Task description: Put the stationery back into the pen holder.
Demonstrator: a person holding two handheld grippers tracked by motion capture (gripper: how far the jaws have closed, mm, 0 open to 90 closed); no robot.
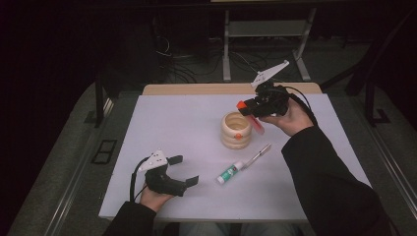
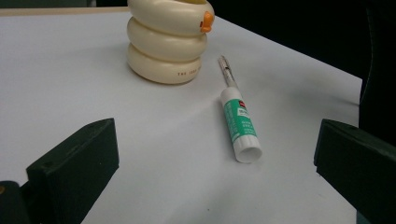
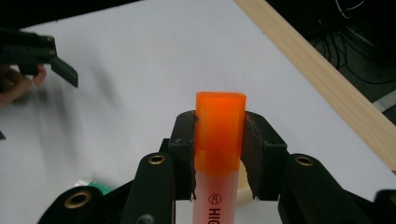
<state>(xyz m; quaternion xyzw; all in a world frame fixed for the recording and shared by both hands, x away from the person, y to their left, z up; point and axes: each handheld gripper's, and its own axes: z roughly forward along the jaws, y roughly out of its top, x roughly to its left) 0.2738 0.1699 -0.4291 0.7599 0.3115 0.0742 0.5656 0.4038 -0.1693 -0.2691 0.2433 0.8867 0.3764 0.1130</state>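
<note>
Table [image 1: 196, 196]: white top, wooden far edge, carrying a cream ringed pen holder [image 1: 236, 130] with a small orange duck bill on its side, set near the middle. Right gripper [image 1: 249, 107]: held above and just beside the holder, jaws clamped on the orange cap end of a pink highlighter [image 3: 219, 135], whose body slants down toward the holder's rim; left gripper [image 1: 186, 170]: resting low at the near left, jaws apart with nothing between them. Glue stick [image 2: 241, 123]: green and white, lying flat near the holder, end to end with a slim silver pen [image 2: 227, 71].
</note>
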